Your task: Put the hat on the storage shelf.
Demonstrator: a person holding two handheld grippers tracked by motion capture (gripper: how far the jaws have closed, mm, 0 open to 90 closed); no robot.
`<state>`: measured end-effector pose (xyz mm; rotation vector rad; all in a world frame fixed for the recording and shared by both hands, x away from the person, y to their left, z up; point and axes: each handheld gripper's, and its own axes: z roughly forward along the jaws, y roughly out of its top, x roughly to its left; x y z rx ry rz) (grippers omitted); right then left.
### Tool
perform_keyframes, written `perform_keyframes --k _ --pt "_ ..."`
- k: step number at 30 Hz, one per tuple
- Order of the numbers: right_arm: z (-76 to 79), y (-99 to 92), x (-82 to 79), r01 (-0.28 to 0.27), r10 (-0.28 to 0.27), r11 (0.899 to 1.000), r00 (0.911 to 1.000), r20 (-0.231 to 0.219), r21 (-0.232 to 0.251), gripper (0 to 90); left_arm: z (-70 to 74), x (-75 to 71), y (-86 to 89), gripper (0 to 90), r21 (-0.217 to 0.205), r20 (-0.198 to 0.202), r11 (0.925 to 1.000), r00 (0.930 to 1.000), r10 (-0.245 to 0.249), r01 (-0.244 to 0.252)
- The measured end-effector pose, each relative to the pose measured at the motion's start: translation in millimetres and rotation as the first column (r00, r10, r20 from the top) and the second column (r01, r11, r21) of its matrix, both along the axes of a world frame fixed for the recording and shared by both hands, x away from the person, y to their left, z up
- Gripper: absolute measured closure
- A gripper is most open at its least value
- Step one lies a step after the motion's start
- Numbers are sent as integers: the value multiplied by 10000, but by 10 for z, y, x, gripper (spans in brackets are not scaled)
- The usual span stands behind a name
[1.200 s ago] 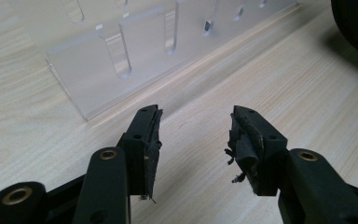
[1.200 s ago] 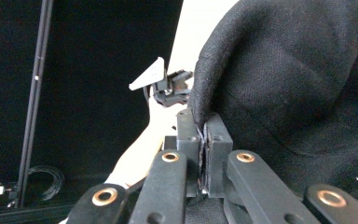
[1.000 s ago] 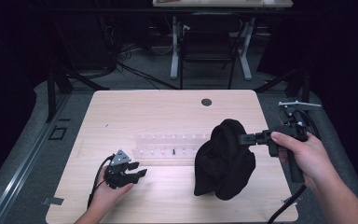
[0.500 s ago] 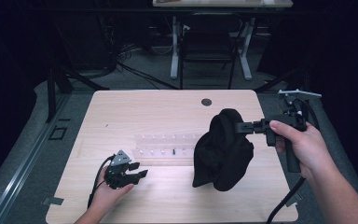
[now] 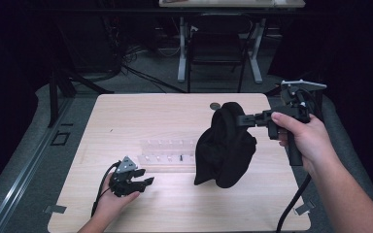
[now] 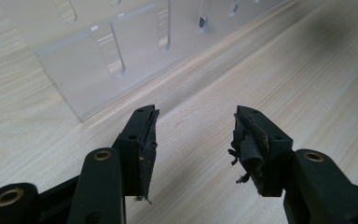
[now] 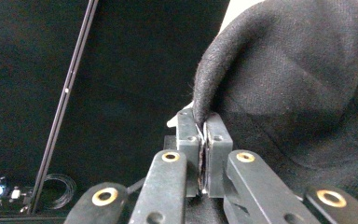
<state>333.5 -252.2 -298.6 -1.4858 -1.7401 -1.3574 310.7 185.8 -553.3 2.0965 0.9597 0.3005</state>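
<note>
The right gripper [image 5: 246, 119] pinches a black cloth [image 5: 225, 148] hanging beneath its jaws; the left gripper [image 5: 144, 177], just opening, spreads empty beside a clear acrylic rack [image 6: 98, 60].

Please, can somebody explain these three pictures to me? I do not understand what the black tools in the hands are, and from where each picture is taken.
A person holds a two-jaw tool in each hand. The high view looks down on a wooden table. The other two cameras ride on the tools, looking along their jaws. The left hand-held gripper rests near the table's front; its jaws have just opened, with nothing between them. Beyond it lies a clear plastic rack. The right hand-held gripper is clamped on the edge of a black cloth, which hangs from it.
</note>
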Motion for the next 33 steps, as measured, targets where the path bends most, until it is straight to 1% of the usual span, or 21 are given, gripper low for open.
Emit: perform_keyframes --k 4,9,13,15,17,20,22,23,24,26,32,33 --pt "2 42 66 16 -16 10000 10000 -6 75 880 1 -2 2 491 -38 -17 10000 10000 36 -36" --pt "-4 120 163 -136 136 9998 9999 45 148 880 -2 -3 -6 496 -92 -53 10000 10000 6 -6" --pt "-12 169 235 -107 105 9995 9999 69 313 880 -4 0 -11 496 -71 -62 10000 10000 -51 50" --pt "-13 198 277 -103 100 9996 9999 95 280 880 -2 -3 -8 496 -103 -71 9999 10000 -15 14" --pt "-18 221 307 -57 54 9993 9999 94 365 880 0 1 -1 494 -99 -25 10000 10000 -15 15" --pt "-26 251 362 -65 61 9991 9999 99 412 880 0 3 2 492 -66 -64 10000 10000 26 -27" --pt "-39 279 404 -55 51 9991 9999 101 413 880 -11 2 -9 492 -83 29 9999 9999 131 -131" --pt "-43 288 416 -30 26 9992 10000 93 401 880 -9 3 -8 492 -49 29 10000 10000 69 -69" --pt "-49 297 434 -46 43 9992 9999 94 385 880 -6 4 -4 492 -87 -74 10000 10000 -38 37" --pt "-51 319 464 -21 18 9994 10000 64 355 880 -6 6 -3 492 -54 -49 10000 10000 -63 63" --pt "-45 366 525 -27 23 9994 9999 130 342 879 -9 4 -8 492 -67 39 10000 10000 73 -73" --pt "-47 384 549 -3 -1 9996 9999 146 270 880 -9 4 -8 492 -75 39 9999 10000 71 -71"
